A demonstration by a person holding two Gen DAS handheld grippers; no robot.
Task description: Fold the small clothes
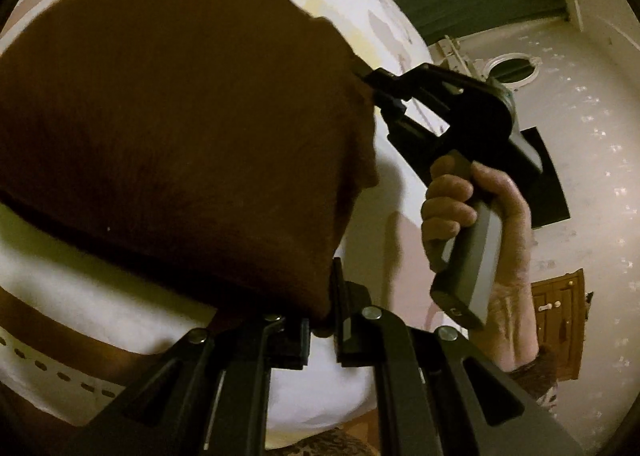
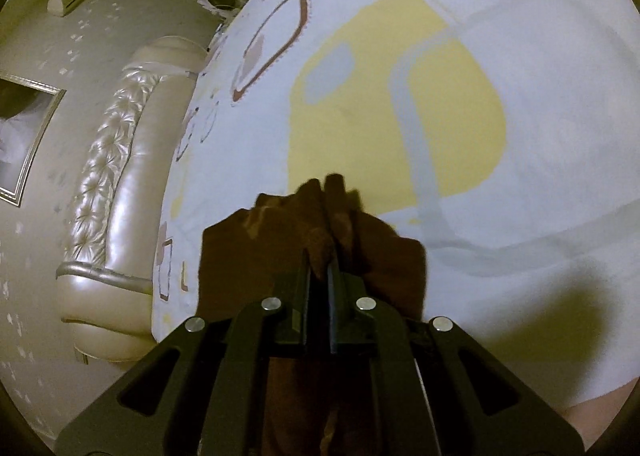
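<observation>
L wrist: brown cloth [image 1: 180,135], fuzzy, hanging.

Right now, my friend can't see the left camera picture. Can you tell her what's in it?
A big brown cloth hangs above a white patterned bedsheet, pinched at two spots. The left gripper at the bottom of the picture is shut on one edge, and the right gripper, held in a person's hand, is shut on another edge further up.
</observation>
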